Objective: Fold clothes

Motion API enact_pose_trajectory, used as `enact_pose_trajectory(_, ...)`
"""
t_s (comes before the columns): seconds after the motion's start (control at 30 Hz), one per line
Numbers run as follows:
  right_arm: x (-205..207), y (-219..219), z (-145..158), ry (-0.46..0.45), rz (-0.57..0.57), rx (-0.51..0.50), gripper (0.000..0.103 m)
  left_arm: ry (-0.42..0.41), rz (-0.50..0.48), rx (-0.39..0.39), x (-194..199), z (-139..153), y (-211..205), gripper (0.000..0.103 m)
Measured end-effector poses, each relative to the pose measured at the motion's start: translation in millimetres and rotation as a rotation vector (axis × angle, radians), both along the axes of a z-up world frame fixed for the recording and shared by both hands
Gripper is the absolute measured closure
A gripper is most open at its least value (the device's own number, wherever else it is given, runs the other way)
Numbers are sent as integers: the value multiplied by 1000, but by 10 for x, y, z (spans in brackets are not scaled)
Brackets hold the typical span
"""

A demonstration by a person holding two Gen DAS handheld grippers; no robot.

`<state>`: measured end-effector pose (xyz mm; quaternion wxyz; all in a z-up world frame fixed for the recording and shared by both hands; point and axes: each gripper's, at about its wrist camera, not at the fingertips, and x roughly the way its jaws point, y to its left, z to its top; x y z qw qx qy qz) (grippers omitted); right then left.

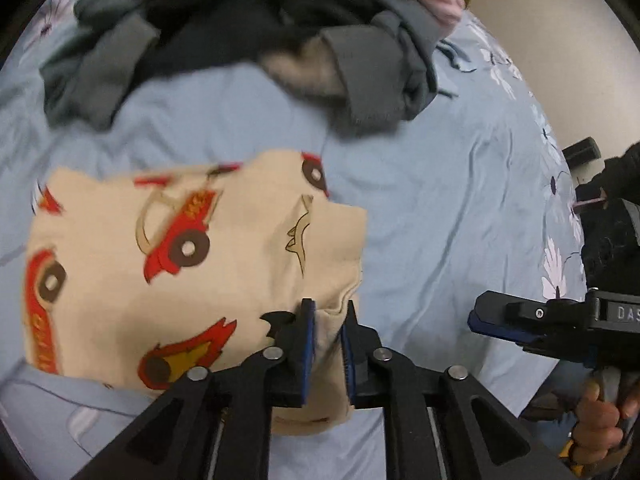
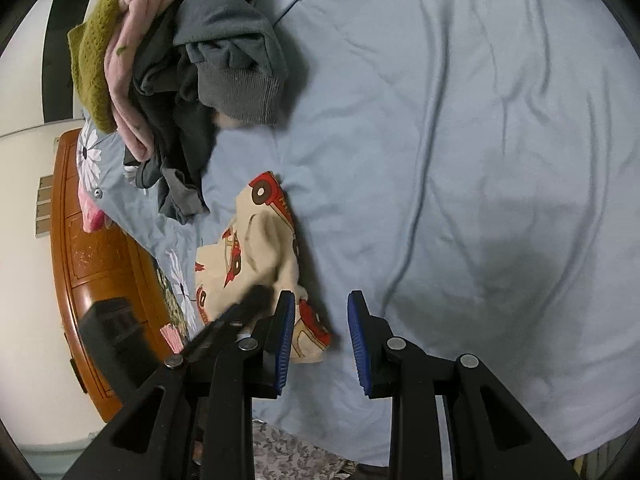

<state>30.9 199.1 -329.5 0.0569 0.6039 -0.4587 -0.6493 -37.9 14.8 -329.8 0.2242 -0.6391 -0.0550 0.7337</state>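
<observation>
A cream garment printed with red cars point(image 1: 168, 256) lies partly folded on the light blue bedsheet point(image 1: 420, 208). My left gripper point(image 1: 329, 312) is shut on a bunched edge of this garment at its right side. The same garment shows in the right wrist view point(image 2: 256, 256), with the left gripper's dark finger point(image 2: 248, 304) lying over it. My right gripper point(image 2: 322, 308) is open and empty, just right of the garment's near corner, above the sheet point(image 2: 460, 160). It also shows in the left wrist view point(image 1: 496, 320) at the right edge.
A pile of unfolded clothes lies at the far side: grey and dark pieces point(image 1: 224, 40), a pink one point(image 2: 128, 80) and an olive knit point(image 2: 96, 44). A wooden bed frame point(image 2: 96, 256) and white wall border the bed on the left of the right wrist view.
</observation>
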Motion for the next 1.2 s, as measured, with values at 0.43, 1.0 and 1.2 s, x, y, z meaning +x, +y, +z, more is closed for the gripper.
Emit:
enact_pose_trajectory(0.43, -348, -475, -260, 18, 140, 12, 52, 110, 236, -103, -310, 469, -1418, 38)
enact_pose_trajectory(1.0, -425, -689, -447, -16, 202, 83, 52, -105, 229, 79, -511, -231, -2079, 32)
enact_pose_trajectory(1.2, -452, -732, -566, -48, 148, 35, 52, -216, 258, 180, -572, -403, -2116, 34)
